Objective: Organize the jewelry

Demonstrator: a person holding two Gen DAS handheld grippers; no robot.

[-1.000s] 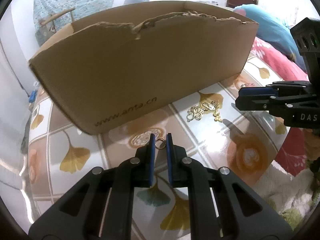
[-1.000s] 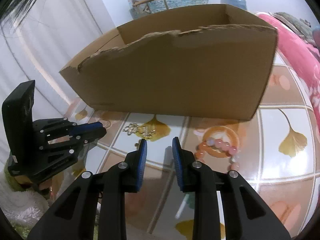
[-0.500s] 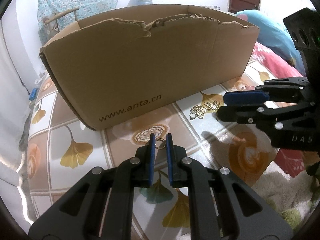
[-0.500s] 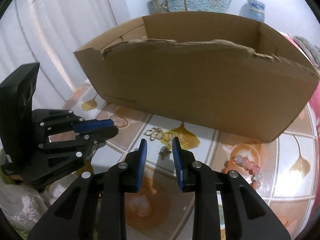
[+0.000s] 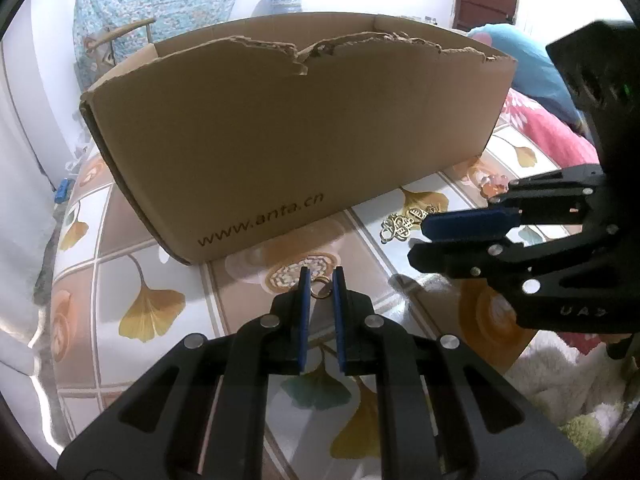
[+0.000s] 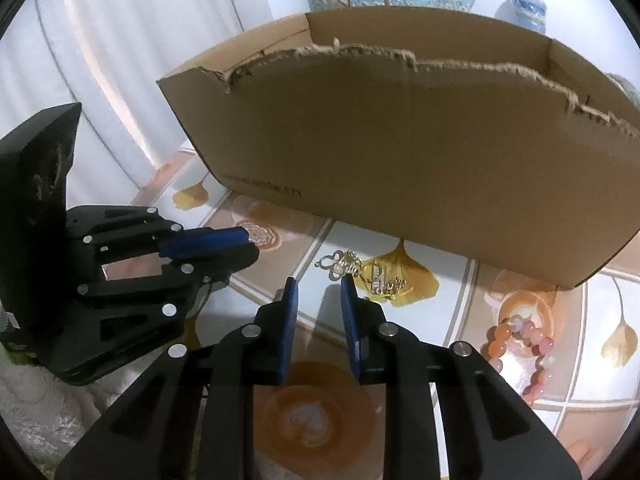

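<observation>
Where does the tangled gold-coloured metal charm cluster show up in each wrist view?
Left wrist view: the tangled gold-coloured metal charm cluster lies right of centre on the tile-patterned tabletop, just left of the right gripper.
Right wrist view: just above centre, over a yellow ginkgo-leaf print, beside the gripper's right-hand fingertip.
Shared landmark: the torn brown cardboard box stands just behind the cluster in both views.

Cardboard box (image 5: 280,140) walls hide its inside.

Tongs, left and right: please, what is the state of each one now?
Left tongs: shut on a small gold ring.
Right tongs: closing, holding nothing; gold charms lie just ahead on the table.
</observation>
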